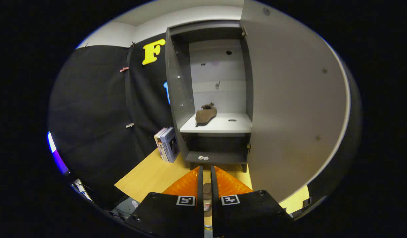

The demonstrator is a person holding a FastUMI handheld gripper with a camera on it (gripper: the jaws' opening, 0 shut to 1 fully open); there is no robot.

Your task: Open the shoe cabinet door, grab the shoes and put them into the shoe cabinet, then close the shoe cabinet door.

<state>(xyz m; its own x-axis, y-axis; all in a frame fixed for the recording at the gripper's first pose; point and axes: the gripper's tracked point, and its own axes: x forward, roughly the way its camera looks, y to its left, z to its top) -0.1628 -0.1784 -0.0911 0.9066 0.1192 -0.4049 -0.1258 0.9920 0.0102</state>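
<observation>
- The gripper (206, 172) points at the cabinet (177, 82) from just in front of it; its two fingers (187, 185) stand nearly together, with only a narrow slit between them.
- Something small and brownish (207, 191) shows in that slit, low between the fingers; what it is, and whether the fingers press on it, cannot be told.
- The cabinet stands upright on a wooden table (147, 175), just beyond the fingertips.
- Its door (289, 105) is swung wide open on the right, hinged at the cabinet's right edge, with its pale inner face turned toward the camera.
- One brown shoe (205, 114) lies on the shelf (230, 127) inside the cabinet, toward the shelf's left side and near the back wall.
- The shoe rests flat on the shelf, well ahead of the fingers and apart from them.
- A small dark mark (232, 120) sits on the shelf to the right of the shoe.
- Below the shelf is a dark lower compartment; two small white bits (203, 158) lie on its front ledge, just ahead of the fingertips.
- A few boxes (167, 144) stand upright on the table against the cabinet's left side.
- Black cloth (97, 109) hangs as the booth wall to the left of the cabinet and behind the boxes.
</observation>
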